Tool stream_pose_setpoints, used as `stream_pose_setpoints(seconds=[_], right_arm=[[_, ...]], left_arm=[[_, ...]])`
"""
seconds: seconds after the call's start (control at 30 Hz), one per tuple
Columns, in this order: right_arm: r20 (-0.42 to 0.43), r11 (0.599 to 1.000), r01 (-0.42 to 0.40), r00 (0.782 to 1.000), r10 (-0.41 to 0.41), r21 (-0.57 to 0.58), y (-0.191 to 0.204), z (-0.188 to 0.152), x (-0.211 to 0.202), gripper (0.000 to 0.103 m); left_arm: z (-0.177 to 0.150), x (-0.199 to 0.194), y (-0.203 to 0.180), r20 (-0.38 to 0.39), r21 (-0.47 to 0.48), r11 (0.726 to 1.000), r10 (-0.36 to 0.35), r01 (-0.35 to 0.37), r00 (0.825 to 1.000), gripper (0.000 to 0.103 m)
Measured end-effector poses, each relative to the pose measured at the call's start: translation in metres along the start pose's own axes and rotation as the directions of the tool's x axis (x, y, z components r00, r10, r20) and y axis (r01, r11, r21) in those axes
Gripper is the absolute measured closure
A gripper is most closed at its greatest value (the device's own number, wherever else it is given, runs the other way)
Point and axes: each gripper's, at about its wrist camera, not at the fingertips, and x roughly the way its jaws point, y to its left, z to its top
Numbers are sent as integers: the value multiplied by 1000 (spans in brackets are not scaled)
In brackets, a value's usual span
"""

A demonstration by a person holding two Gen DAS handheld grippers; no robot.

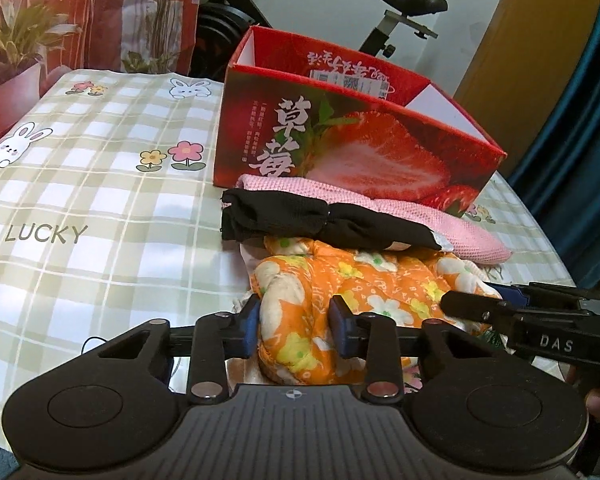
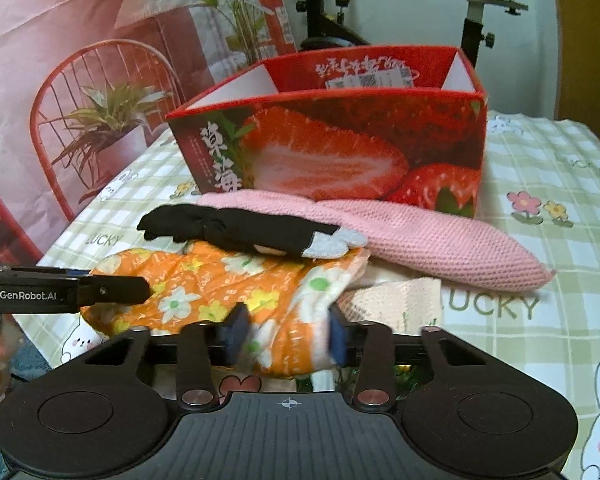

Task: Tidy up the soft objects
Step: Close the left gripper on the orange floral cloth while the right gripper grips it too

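Nearest, left gripper (image 1: 295, 326): blue pads pinching a bunched fold at the left end of the orange floral cloth (image 1: 352, 292), fabric bulging between them. No gap visible on either side of that fold. Right gripper (image 2: 286, 338): likewise closed on the same cloth at its right end, pads sunk into the orange and white print, slightly blurred in its own view. From the left view, visible only as a dark arm coming in at the cloth's right edge.

Step in hand, by judgement: a two-handed grip on the orange cloth just taken, lift not yet begun; cloth lying on the checked tablecloth (image 1: 100, 184) near the front edge, over some pale fabric (image 2: 396, 300) underneath.

Just beyond, and partly on top of the orange cloth's far edge: a black sock roll (image 1: 324, 222) with a grey toe. Behind that, a pink knit (image 2: 420, 236), touching the foot of the red strawberry box (image 1: 352, 136). Box open at the top, inside apparently bare as far as can be seen. Farther back, an exercise bike and a printed curtain.

Next move, probably: raise both ends together, level, and carry toward the box or spread for folding. Risk: black roll riding on the far edge, likely to tumble or drag along unless lifted slowly or cleared first. Even tension needed to avoid slipping from the pads.
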Motion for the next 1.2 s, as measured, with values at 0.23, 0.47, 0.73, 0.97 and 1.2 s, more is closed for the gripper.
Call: stream_pose_setpoints(seconds=[0.23, 0.47, 0.73, 0.97, 1.2], right_arm=[[56, 1000, -21, 998, 22, -12, 2, 4, -13, 86], [44, 1000, -31, 999, 31, -3, 2, 3, -12, 87], [24, 999, -36, 999, 35, 20, -2, -1, -5, 87], [39, 999, -43, 998, 42, 24, -3, 2, -8, 94], [96, 998, -65, 993, 63, 17, -3, 10, -25, 95]], left_arm=[[1, -8, -5, 30, 32, 999, 2, -3, 1000, 76], [-1, -4, 0, -3, 13, 1000, 2, -2, 1000, 76], [-3, 5, 4, -27, -9, 1000, -5, 5, 1000, 75], [-1, -1, 6, 11, -22, 1000, -23, 23, 1000, 82], [5, -15, 1, 62, 2, 999, -38, 38, 997, 87]])
